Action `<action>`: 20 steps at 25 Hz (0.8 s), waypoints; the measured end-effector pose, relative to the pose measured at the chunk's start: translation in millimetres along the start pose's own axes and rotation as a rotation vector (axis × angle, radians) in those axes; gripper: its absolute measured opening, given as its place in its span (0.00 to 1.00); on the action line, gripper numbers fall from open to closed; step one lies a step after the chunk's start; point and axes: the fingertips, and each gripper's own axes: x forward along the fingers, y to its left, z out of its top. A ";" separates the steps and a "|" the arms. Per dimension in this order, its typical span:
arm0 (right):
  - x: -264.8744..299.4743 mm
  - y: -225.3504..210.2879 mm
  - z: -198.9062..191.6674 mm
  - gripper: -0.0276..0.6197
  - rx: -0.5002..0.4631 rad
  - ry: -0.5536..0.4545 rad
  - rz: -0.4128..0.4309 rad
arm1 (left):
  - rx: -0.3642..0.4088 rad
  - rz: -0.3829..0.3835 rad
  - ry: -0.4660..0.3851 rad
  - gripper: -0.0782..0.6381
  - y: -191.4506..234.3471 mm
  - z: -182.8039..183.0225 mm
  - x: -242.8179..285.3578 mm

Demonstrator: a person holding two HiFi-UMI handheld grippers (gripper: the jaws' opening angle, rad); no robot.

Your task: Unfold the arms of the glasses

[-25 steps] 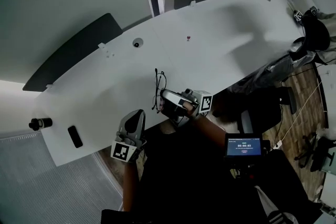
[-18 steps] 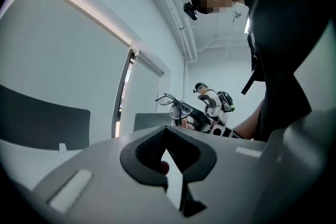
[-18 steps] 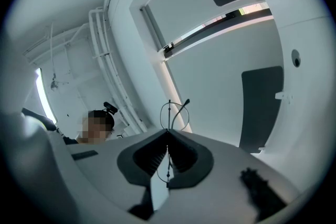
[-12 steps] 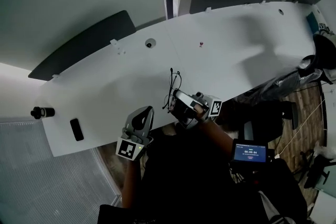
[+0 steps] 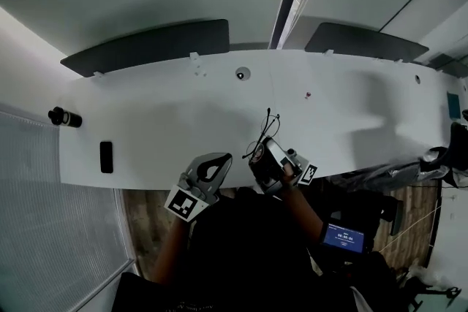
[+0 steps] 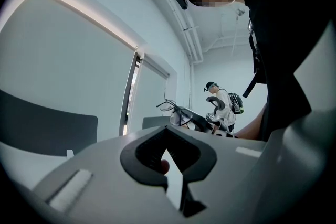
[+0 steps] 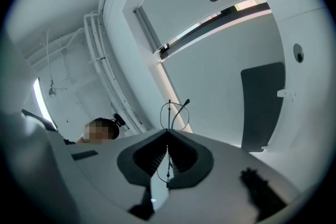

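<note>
Currently the right hand-held gripper [image 5: 263, 154] is closed on the thin wire-framed glasses [image 5: 265, 129]. In the right gripper view its jaws pinch the frame [image 7: 169, 113] between them, with a lens loop and one arm tip standing out beyond the tips [image 7: 168, 136]. The glasses sit over the near edge of the long white worktop [image 5: 161, 128]. I cannot tell whether they touch it. The left hand-held gripper [image 5: 219, 161] hangs just beside them at the same edge, jaws together on nothing [image 6: 167, 135]; its own view shows the glasses [image 6: 176, 111] ahead. A black phone [image 5: 106, 156] and a black cylinder [image 5: 64, 117] lie well apart at the worktop's left end.
</note>
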 end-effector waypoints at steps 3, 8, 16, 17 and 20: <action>3.7 -2.4 -2.3 0.06 0.011 0.013 0.000 | 0.017 0.012 0.005 0.12 1.4 3.2 -1.1; 9.1 -9.0 0.5 0.06 0.037 0.015 -0.002 | 0.038 0.020 -0.005 0.13 6.7 0.7 -0.3; 18.4 -16.9 1.1 0.06 0.092 0.016 0.003 | 0.051 0.049 0.040 0.15 11.6 -13.1 2.9; 18.9 -16.3 0.9 0.06 0.096 0.016 0.006 | 0.051 0.052 0.042 0.16 11.0 -13.1 2.9; 18.4 -15.2 1.2 0.06 0.101 0.022 0.010 | 0.052 0.056 0.039 0.17 9.5 -11.3 6.1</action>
